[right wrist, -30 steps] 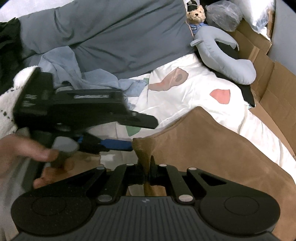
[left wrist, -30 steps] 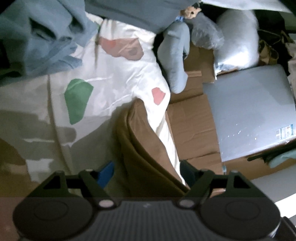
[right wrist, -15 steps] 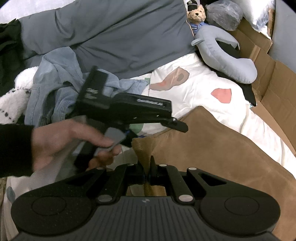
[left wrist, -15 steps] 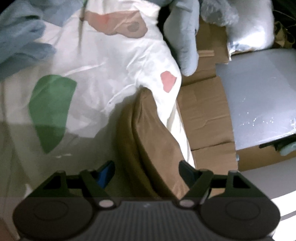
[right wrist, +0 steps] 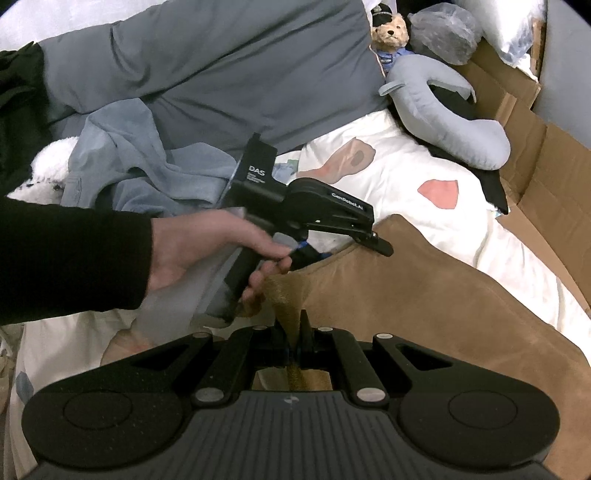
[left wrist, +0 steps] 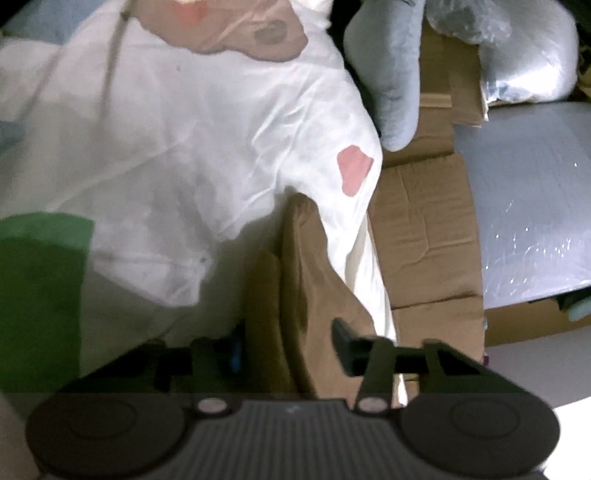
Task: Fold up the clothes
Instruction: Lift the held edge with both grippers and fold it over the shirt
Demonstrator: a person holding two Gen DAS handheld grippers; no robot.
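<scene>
A brown garment lies on the white patterned bedsheet. My right gripper is shut on a pinched-up corner of it at the near edge. A hand in a black sleeve holds my left gripper at the garment's far left edge, one finger above the cloth and the blue-padded one below. In the left wrist view a raised fold of the brown garment stands between the jaws of the left gripper, which are closing around it and still stand apart.
A blue denim garment and a grey duvet lie behind. A grey neck pillow and a teddy bear sit at the back right. Flattened cardboard and a grey panel border the bed's right side.
My left gripper has moved in along the brown garment's edge and its jaws have narrowed around the fold. The right gripper has kept still, shut on the corner.
</scene>
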